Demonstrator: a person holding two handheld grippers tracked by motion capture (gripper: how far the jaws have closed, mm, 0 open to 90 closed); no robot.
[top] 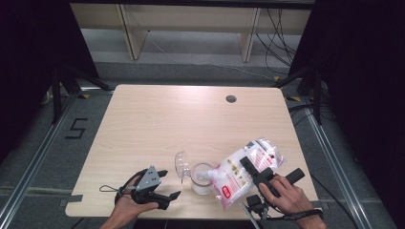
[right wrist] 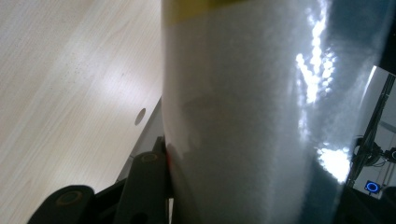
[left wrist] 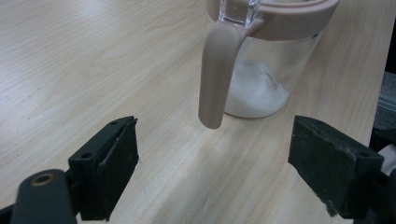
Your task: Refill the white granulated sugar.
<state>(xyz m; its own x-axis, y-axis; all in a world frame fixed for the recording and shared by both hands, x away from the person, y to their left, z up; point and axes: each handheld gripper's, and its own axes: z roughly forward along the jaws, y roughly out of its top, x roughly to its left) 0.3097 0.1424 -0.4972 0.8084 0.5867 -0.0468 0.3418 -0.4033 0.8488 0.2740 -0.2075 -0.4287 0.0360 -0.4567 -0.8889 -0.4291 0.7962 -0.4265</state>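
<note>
While right tongs point(top: 254, 172) are pinching tilted white powder bag point(top: 239, 176) over clear beige-rimmed jar point(top: 202, 180) near front edge of wooden surface point(top: 157, 119), left tongs point(top: 167, 183) are resting spread; far half open.

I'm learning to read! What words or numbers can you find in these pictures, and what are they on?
"5": a big dark mark on the grey floor, left of the table.
Print and a red label on the white bag tipped over the jar: too small and blurred to read.
The jar in the left gripper view carries no writing.
The bag in the right gripper view shows a yellow band but no letters.
</note>
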